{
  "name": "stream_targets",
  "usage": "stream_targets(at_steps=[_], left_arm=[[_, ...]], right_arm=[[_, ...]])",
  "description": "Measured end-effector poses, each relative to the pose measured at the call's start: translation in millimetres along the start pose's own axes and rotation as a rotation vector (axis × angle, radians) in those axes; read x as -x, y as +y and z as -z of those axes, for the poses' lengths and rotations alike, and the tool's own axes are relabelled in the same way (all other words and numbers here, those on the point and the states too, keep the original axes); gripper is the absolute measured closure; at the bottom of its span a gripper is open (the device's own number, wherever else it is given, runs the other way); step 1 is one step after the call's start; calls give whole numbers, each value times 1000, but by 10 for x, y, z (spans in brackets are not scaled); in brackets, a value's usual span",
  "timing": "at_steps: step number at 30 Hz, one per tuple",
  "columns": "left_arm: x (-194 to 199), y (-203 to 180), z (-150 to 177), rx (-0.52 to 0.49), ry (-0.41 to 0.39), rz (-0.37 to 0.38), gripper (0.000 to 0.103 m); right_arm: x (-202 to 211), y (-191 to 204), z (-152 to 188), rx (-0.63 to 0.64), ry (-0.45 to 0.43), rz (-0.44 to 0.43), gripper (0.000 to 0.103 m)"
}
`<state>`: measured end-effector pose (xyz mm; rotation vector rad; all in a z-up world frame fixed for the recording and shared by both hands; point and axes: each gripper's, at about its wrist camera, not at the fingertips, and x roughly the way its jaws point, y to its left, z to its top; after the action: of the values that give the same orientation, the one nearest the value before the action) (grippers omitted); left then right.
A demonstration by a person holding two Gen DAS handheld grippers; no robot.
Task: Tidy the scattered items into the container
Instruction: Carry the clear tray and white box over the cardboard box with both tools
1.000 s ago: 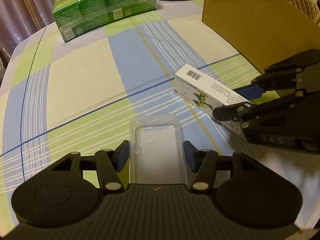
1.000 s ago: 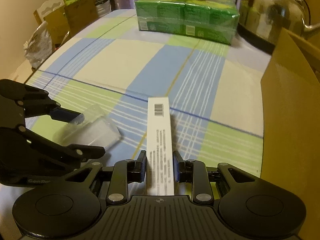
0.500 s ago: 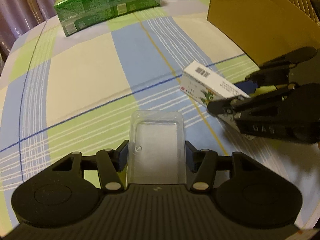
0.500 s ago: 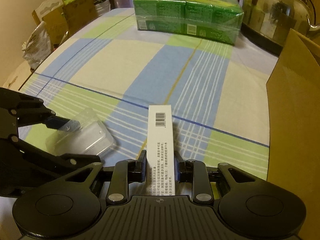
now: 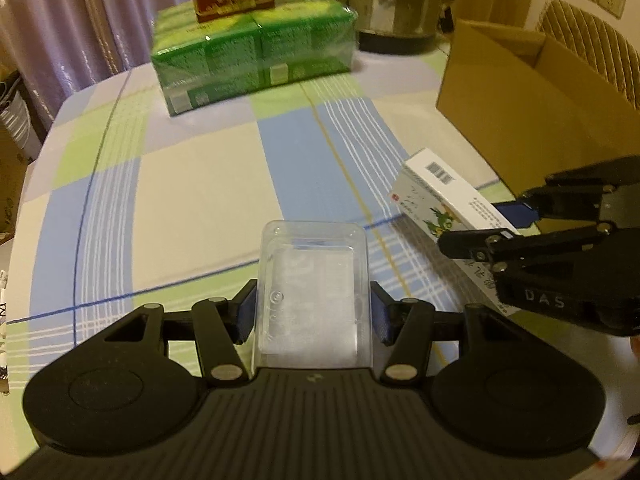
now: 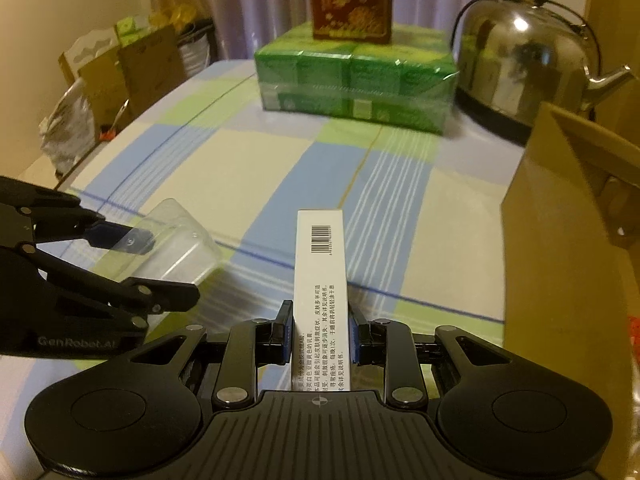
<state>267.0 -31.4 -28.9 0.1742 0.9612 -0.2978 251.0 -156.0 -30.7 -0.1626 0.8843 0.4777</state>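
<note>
The clear, round-cornered plastic tray (image 5: 312, 280) sits clamped in the left gripper (image 5: 312, 314), long axis pointing forward, above the checked table (image 5: 192, 184). The slim white carton (image 6: 320, 280), barcode end forward, is gripped by the right gripper (image 6: 320, 332). The open brown cardboard box (image 5: 520, 92) stands at the right; the cloth ahead lies bare up to the green packs (image 5: 252, 52).

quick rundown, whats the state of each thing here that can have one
left gripper: shut on the clear plastic case
right gripper: shut on the white medicine box
clear plastic case: held, lifted
white medicine box: held, lifted
cardboard box: open at top
kettle: lid on
</note>
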Motion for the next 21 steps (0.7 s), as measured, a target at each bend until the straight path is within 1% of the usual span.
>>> stream_targets(at_steps=[6,11,21], left_arm=[[94,-2,-80,28,-39,-18,52],[160,-37,-131,36,-63,-12,52],[281,-105,-262,60,-101,3,52]], right_arm=[[144,-55,-70,-15,-47,17,80],[222,-85,-94,-27,-71,25,80],[476,-179,-184,-59,-150,48,80]])
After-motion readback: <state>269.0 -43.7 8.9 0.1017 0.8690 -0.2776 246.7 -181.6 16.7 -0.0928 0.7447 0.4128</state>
